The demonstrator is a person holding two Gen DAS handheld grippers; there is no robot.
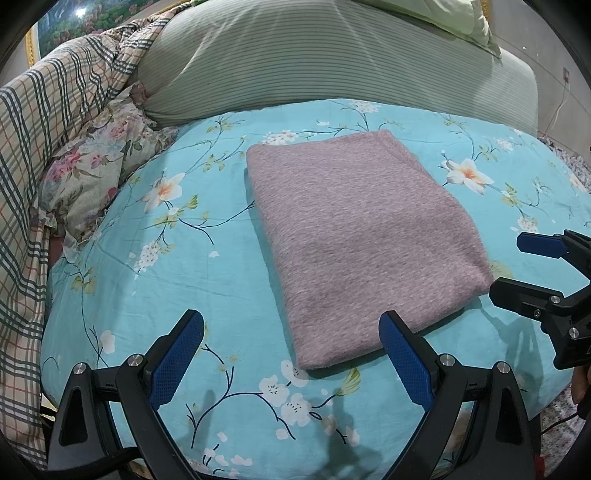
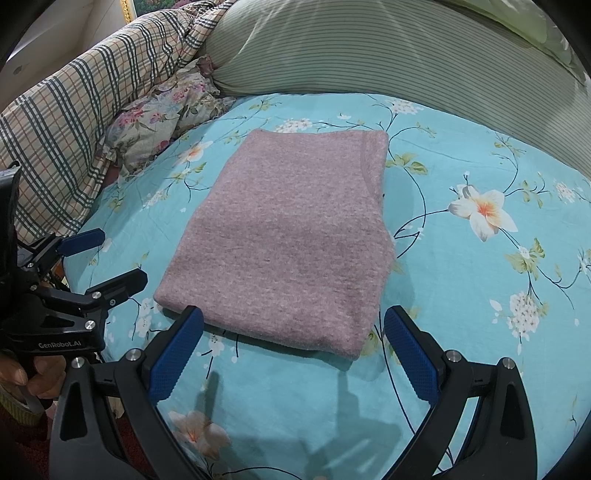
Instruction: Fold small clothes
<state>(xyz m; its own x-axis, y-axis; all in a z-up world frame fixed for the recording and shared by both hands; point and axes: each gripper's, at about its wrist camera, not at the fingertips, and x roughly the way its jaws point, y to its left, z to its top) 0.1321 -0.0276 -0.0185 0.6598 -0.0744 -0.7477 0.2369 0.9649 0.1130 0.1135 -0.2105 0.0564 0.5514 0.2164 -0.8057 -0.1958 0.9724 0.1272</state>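
A mauve knitted garment lies folded into a flat rectangle on the turquoise floral bedsheet; the same garment fills the middle of the right wrist view. My left gripper hovers open just short of the garment's near edge, nothing between its blue pads. My right gripper is open too, its fingers level with the near edge and empty. Each gripper shows in the other's view: the right gripper at the right edge, the left gripper at the left edge, held by a hand.
A green striped pillow lies behind the garment. A plaid quilt and a floral pillow are bunched along the left. The bedsheet spreads bare to the right of the garment. A picture frame hangs at the far left.
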